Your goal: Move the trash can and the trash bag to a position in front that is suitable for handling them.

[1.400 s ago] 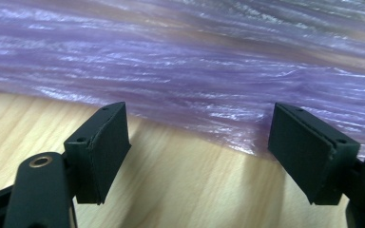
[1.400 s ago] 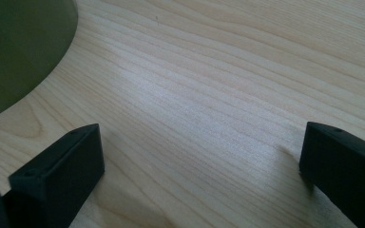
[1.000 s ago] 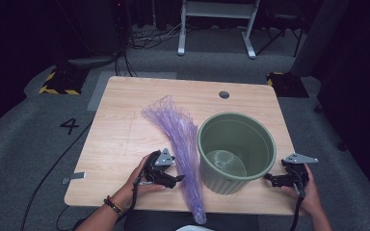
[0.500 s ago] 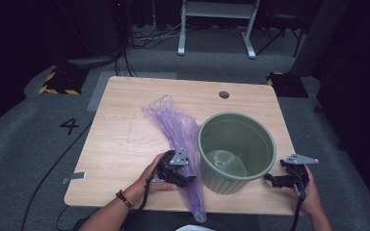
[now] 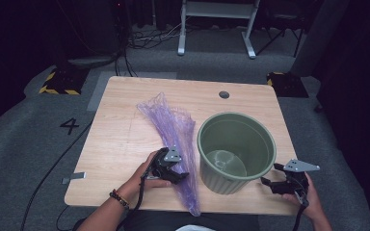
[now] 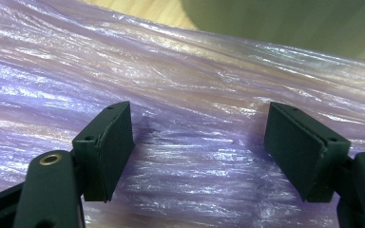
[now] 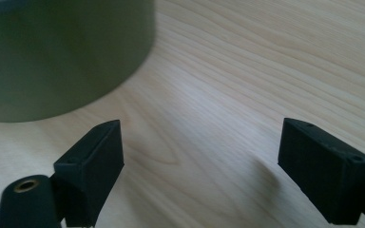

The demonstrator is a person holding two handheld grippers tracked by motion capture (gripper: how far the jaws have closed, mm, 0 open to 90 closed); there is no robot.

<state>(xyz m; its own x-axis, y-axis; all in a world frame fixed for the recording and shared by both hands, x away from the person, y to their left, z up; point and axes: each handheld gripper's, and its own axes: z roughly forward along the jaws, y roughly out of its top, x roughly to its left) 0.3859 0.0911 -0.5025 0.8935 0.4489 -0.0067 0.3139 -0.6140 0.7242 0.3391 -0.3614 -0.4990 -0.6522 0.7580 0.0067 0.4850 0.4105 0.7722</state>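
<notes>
Two tools spread wide, bag not yet pinched.
Left tool hangs with jaws apart over the crinkled purple plastic bag, nothing clamped; the right tool, its jaws just narrowing, is empty over the pale wooden worktop, at four o'clock of the ribbed green plastic pot. Best to lower and gather one fold before closing. Both forearms enter low, wrists level.

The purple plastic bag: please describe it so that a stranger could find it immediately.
On the wooden table, look just left of the green bucket. The purple plastic bag lies there as a long, crumpled, see-through strip, the only soft thing there.
</notes>
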